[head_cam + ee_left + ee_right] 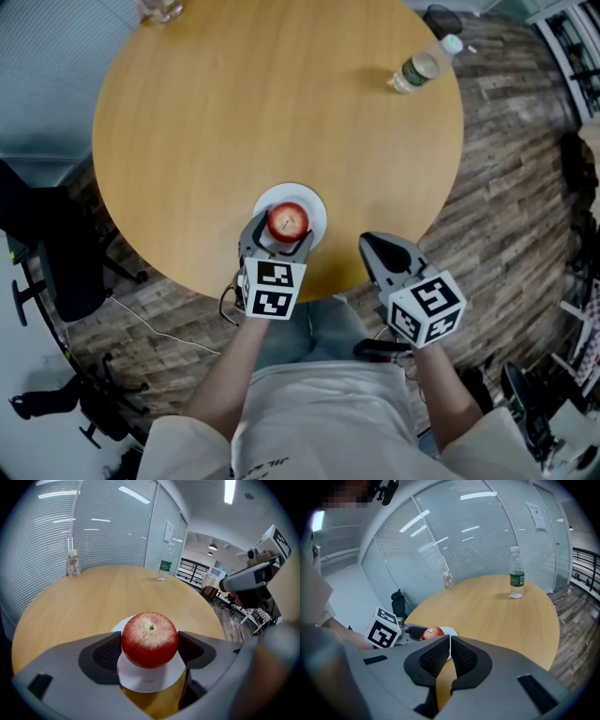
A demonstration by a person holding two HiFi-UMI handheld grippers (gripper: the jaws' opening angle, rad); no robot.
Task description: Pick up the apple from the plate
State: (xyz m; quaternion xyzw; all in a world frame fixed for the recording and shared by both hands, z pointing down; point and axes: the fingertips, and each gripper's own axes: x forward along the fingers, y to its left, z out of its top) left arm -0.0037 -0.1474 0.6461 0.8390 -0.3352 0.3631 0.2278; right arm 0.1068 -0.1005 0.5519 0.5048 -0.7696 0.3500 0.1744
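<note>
A red apple [288, 222] [150, 639] sits over a small white plate [314, 206] [150, 679] near the front edge of the round wooden table [281, 103]. My left gripper [281, 234] [150, 651] is shut on the apple, one dark pad pressing each side of it. It is hard to tell whether the apple still rests on the plate. My right gripper [370, 240] [450, 644] hovers at the table edge to the right of the plate, shut with nothing between its pads. In the right gripper view the apple [433, 632] and plate [449, 631] show just past those pads.
A water bottle [417, 70] [163, 569] [516, 578] stands at the far right of the table, and a glass [159, 9] [72, 563] at the far left rim. A black chair [47, 253] stands on the floor at left.
</note>
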